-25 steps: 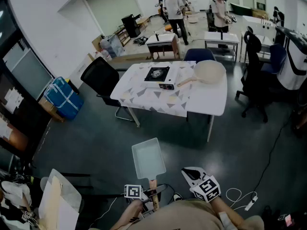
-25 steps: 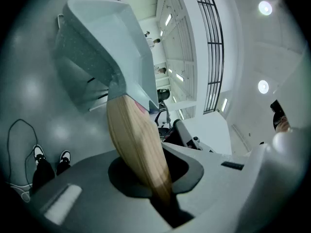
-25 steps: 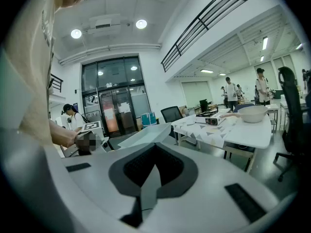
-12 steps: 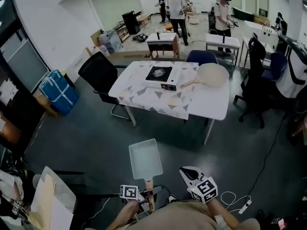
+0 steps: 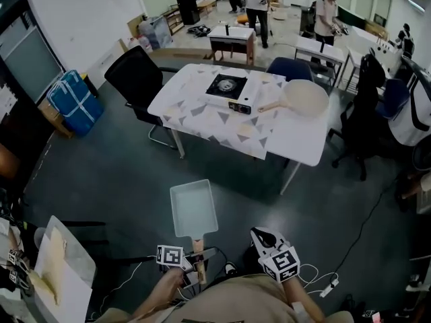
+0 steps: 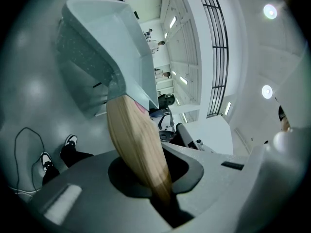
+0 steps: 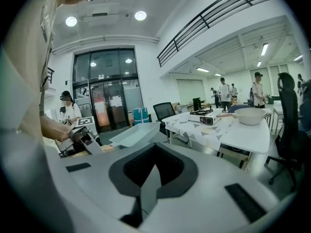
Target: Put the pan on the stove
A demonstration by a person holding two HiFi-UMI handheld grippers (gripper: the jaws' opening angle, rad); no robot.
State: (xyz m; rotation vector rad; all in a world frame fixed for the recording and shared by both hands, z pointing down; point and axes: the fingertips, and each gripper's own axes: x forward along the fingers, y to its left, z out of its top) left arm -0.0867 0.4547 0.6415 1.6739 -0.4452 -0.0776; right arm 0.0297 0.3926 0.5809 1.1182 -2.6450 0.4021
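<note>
L gripper (image 5: 194, 266) clamps wooden handle (image 5: 198, 249) of pale rectangular pan (image 5: 192, 209), lower ctr, over floor (image 5: 114, 173). R gripper (image 5: 262, 237) jaws together, empty. Black-topped white gas stove (image 5: 229, 91) on white desk (image 5: 296, 136), upper ctr, well apart.

a white table (image 5: 300, 143) carries a triangle-patterned cloth (image 5: 202, 116) over one end, a portable gas stove (image 5: 234, 91) on the cloth, and a round cream pan (image 5: 304, 98) just beside the stove
</note>
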